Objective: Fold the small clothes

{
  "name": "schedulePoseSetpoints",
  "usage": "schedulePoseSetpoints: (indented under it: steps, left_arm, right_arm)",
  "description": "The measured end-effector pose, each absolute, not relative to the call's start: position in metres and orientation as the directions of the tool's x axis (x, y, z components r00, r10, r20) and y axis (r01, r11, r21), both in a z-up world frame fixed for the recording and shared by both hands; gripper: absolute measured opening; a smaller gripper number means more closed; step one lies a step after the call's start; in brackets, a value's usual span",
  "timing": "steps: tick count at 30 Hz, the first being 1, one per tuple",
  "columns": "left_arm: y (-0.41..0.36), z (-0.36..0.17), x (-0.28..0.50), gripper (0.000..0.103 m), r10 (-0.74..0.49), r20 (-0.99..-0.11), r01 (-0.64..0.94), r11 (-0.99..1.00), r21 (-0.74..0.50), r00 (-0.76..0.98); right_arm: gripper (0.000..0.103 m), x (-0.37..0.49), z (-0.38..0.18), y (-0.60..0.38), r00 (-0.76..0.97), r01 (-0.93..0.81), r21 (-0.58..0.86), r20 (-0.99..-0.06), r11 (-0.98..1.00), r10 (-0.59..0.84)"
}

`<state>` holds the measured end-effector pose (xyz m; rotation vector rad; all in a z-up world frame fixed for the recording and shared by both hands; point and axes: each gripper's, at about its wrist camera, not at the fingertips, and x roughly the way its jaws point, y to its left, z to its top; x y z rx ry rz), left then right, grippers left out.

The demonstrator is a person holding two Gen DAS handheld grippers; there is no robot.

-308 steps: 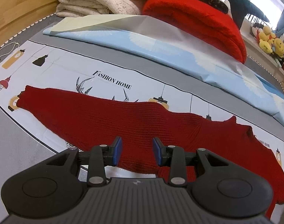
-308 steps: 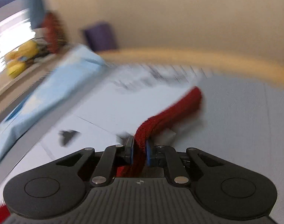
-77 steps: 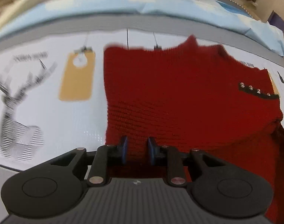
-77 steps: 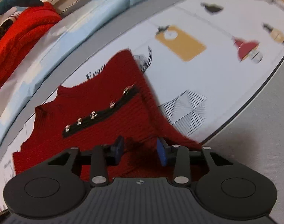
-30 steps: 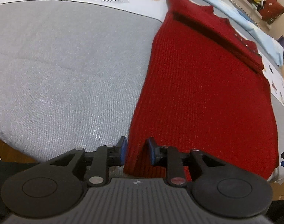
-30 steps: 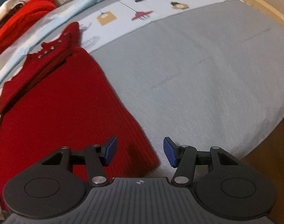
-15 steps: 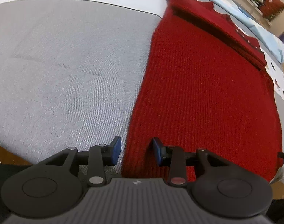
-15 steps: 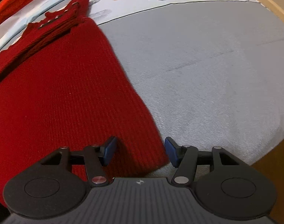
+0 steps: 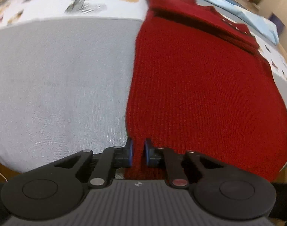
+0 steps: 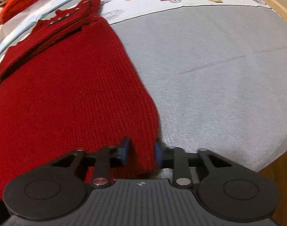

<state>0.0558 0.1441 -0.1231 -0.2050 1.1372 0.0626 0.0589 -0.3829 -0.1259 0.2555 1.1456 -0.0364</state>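
Sweater (image 9: pixel 200 86) hem corners sit between both closing claws, left claw (image 9: pixel 137 151) and right claw (image 10: pixel 140 153), pads already pinching knit. Next, probably, the hem is lifted toward the collar.

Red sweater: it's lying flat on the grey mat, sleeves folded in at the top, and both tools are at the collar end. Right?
Not quite. Both tools are at the hem end, not the collar. The left wrist view shows the left tool closing on the red sweater's near left corner; the right wrist view shows the right tool closing on its near right corner. The sweater does lie on the grey mat.
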Motion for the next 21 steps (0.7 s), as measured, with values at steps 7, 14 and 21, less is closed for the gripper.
schedulePoseSetpoints:
  steps: [7, 14, 21]
  left_arm:
    - [0.155, -0.131, 0.05, 0.017, -0.111, -0.919, -0.19, 0.962, -0.194, 0.377]
    - [0.156, -0.13, 0.05, 0.016, -0.106, -0.918, -0.179, 0.966, -0.186, 0.382]
    - [0.144, -0.111, 0.046, 0.01, -0.068, -0.893, -0.123, 0.983, -0.137, 0.444]
  right_arm:
    - [0.033, 0.057, -0.124, -0.387, 0.414, 0.178, 0.181, -0.905, 0.967, 0.093]
    - [0.03, 0.061, -0.128, -0.384, 0.401, 0.164, 0.158, -0.913, 0.974, 0.08]
    - [0.019, 0.057, -0.115, -0.384, 0.464, 0.141, 0.214, -0.877, 0.967, 0.127]
